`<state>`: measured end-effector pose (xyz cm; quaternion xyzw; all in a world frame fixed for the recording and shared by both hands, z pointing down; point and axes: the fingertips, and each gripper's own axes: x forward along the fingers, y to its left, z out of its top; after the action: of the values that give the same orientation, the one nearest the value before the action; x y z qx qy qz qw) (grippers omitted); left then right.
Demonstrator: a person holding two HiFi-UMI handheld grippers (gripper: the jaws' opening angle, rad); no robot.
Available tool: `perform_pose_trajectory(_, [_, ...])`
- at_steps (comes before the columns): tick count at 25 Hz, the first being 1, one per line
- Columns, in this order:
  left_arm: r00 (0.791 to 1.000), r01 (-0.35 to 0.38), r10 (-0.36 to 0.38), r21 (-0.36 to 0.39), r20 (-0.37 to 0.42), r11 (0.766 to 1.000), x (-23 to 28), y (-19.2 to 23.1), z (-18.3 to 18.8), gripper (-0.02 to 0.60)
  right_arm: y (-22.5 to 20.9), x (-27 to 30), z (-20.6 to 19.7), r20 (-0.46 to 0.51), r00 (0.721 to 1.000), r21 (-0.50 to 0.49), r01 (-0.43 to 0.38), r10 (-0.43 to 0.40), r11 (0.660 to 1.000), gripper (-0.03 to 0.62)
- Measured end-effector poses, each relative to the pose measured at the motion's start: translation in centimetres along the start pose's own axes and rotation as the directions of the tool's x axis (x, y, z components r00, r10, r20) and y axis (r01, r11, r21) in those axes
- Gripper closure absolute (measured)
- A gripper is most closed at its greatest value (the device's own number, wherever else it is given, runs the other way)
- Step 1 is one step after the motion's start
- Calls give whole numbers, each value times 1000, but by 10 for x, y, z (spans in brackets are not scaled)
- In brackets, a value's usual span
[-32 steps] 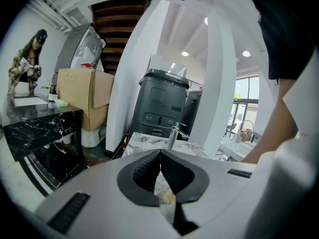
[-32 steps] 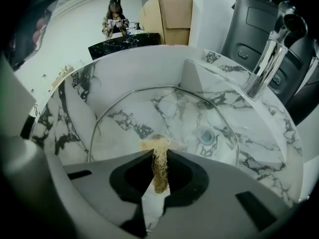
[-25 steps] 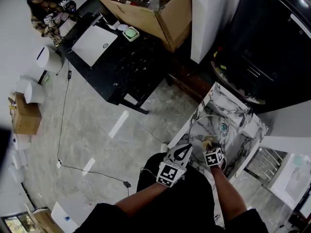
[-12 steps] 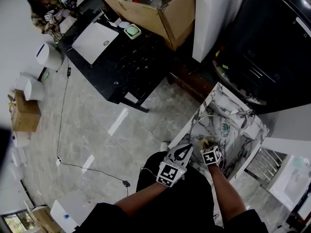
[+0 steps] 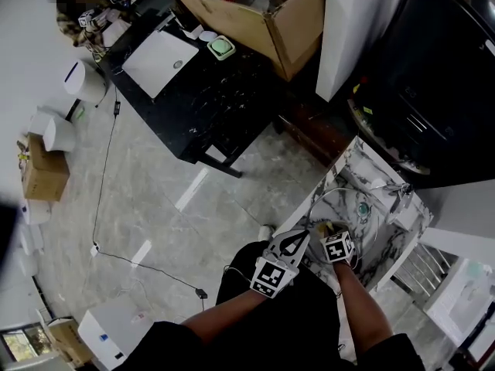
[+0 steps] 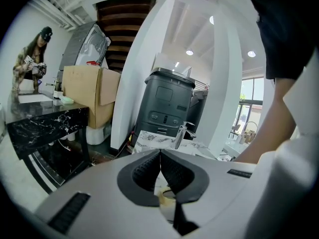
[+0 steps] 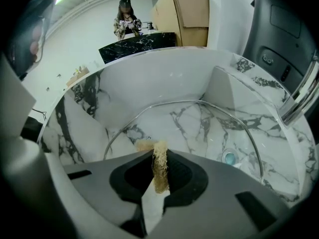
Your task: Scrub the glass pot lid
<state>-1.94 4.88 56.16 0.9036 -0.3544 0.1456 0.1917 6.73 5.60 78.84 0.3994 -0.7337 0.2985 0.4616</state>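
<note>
The glass pot lid lies in the marble sink, its clear dome and thin rim filling most of the basin; in the head view the lid is just ahead of the person. My right gripper is shut on a tan fibrous loofah scrubber, whose tip rests at the lid's near edge. In the head view the right gripper reaches over the sink's near rim. My left gripper is shut with nothing visible between its jaws; in the head view it hangs outside the sink's left edge.
A chrome faucet rises at the sink's right; a small teal round piece shows near the lid's middle. A dark bin stands behind the sink. A black marble table with a cardboard box lies beyond, with a person at its far end.
The head view has drifted slightly. Both grippers stay almost where they were, with the right one still holding the loofah at the lid's near edge.
</note>
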Motion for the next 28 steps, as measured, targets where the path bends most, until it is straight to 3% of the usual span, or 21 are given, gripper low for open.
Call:
perform_pose_trajectory(11, [999,-44,44,-19,0,999,-1,20,6,565,-1,1,27,14,1000,-59,-14,15,998,534])
perform_pose_trajectory(28, [1000,5,-6,-17,-29,1000,33,8,6,565,-42,11,32,37,999,88,15,-18,996,534])
